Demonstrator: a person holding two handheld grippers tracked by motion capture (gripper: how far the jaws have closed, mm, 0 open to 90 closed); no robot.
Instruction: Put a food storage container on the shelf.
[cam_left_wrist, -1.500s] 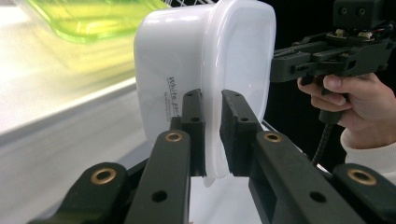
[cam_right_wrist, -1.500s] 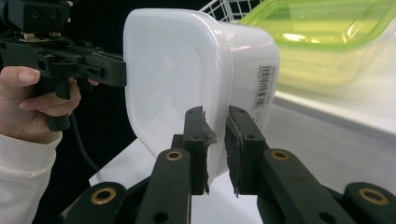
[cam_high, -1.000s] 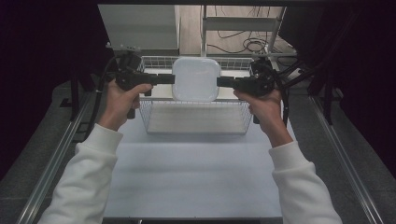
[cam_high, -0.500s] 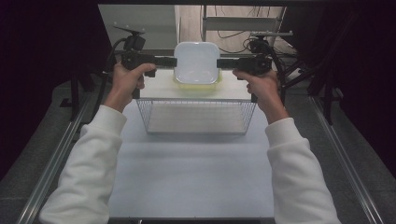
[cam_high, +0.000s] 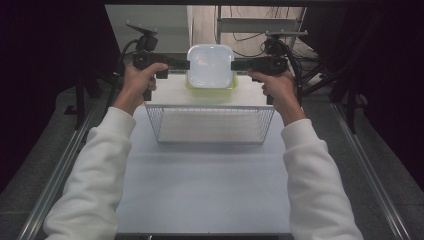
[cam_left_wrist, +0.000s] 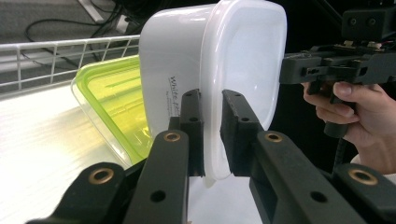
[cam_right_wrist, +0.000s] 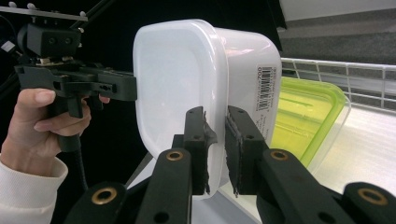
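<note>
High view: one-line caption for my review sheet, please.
Both hand-held grippers, left and right, clamp a white container above a green-lidded box behind the wire basket.

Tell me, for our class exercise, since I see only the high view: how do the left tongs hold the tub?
Observer: The left tongs pinch the tub by its rim, one pad on each face.
Operator: And the right tongs?
Observer: The right tongs pinch the opposite rim the same way.
Operator: Any marks on the tub?
Observer: A barcode label sits on its side wall.
</note>
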